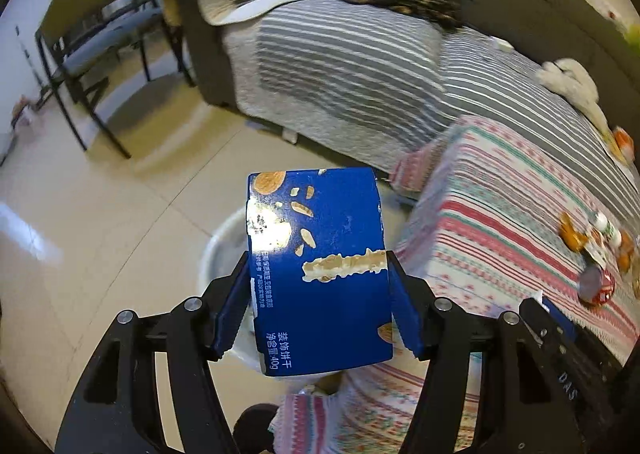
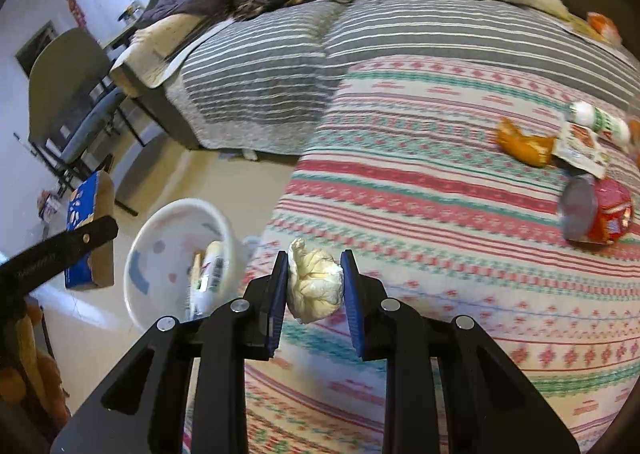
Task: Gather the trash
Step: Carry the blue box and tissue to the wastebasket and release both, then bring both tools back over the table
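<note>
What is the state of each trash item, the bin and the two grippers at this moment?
Left gripper: shut on blue box, above the bin.
Right gripper: shut on crumpled tissue.
White bin: open, trash inside.
Red can: lying on its side on the blanket.

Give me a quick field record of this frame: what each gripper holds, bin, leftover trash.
left gripper: shut on blue biscuit box
right gripper: shut on crumpled tissue
bin: white basket on floor beside patterned table cover, already holds packaging
leftover trash: orange wrapper, sachet, white bottle, red can
</note>
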Action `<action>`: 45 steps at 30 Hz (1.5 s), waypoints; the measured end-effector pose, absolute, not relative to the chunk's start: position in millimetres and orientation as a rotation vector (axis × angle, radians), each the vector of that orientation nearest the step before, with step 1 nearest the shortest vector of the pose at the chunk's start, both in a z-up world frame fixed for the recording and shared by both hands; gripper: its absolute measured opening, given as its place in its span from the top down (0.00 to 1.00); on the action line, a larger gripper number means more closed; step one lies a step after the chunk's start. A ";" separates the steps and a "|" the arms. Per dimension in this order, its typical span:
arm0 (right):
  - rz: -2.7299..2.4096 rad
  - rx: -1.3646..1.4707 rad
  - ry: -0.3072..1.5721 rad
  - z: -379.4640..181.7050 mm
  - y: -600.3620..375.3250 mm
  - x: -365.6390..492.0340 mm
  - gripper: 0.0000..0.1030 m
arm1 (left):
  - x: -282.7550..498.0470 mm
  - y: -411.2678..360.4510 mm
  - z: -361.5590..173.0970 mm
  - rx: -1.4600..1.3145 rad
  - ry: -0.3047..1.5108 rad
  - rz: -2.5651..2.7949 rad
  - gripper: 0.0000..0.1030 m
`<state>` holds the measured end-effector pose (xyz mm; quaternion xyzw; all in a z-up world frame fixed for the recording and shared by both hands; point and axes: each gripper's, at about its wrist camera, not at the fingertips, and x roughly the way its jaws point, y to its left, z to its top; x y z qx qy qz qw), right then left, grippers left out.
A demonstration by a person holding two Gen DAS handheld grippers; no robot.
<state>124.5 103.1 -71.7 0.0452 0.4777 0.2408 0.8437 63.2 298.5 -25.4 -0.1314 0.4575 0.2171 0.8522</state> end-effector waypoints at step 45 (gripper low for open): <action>0.280 -0.050 0.853 -39.7 158.5 130.2 0.07 | 42.9 320.3 3.9 -0.268 0.894 0.642 0.07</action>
